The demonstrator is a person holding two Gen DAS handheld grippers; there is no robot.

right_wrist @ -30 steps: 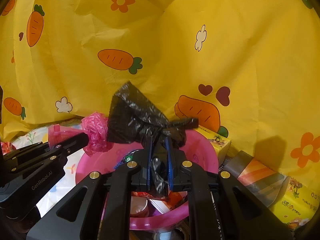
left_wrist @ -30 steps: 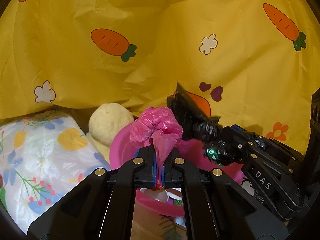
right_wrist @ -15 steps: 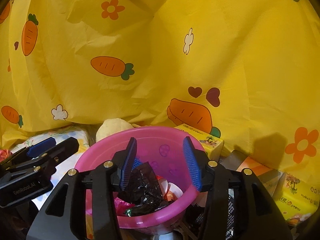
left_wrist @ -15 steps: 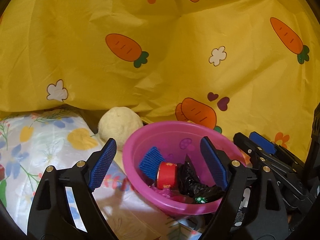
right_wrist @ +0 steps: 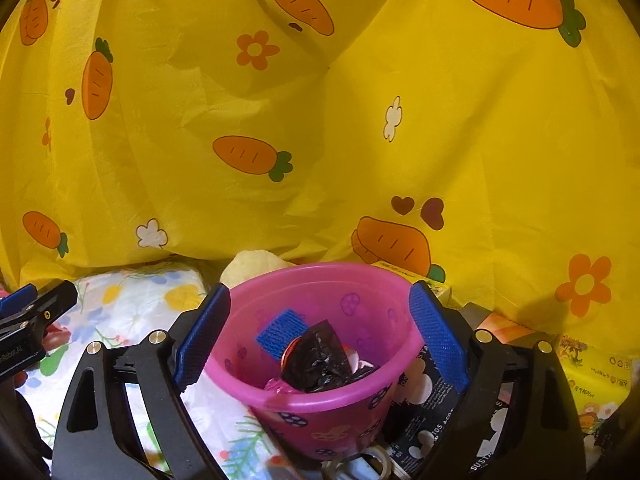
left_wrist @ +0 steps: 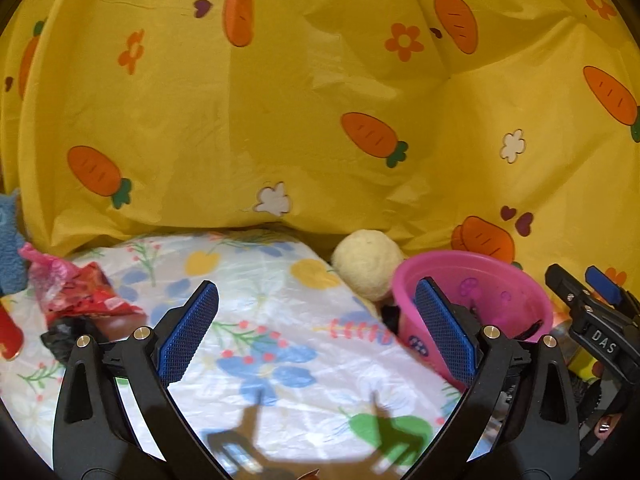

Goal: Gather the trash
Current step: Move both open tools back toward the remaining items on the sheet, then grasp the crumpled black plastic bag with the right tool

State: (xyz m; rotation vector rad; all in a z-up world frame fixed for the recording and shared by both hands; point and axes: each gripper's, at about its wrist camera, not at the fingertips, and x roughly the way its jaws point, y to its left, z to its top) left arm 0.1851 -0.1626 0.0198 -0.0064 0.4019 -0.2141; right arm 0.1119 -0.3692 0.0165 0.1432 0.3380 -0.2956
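Left wrist view: the left gripper [left_wrist: 316, 332] hangs over the white floral plastic sheet [left_wrist: 280, 344] with its blue-padded fingers [left_wrist: 188, 332] spread wide and nothing between them; the round pink plastic bucket [left_wrist: 500, 280], taken here as the landmark, stands to its right, so the empty tool seems turned away from the bucket toward what is left to collect; far to the left of the bucket, at the sheet's edge, lies a heap of trash, a crumpled red wrapper [left_wrist: 84, 300] with a pink plastic scrap [left_wrist: 44, 268] above it and a black plastic scrap [left_wrist: 64, 336] below; a cream fuzzy ball [left_wrist: 366, 264] sits touching the bucket's left side, against the yellow carrot-print cloth [left_wrist: 320, 100] that hangs behind the bucket; the right gripper's black tip shows just to the right of the bucket.

Right wrist view: the right gripper [right_wrist: 320, 340] has its jaws parted and empty, one on either side of the bucket [right_wrist: 320, 396], probably because it is placed for dropping; inside the bucket lie a crumpled black plastic bag [right_wrist: 320, 360], a pink scrap [right_wrist: 278, 384] and a blue textured piece [right_wrist: 282, 332], so part of the trash is already collected; boxes and printed packets crowd the bucket's right side.
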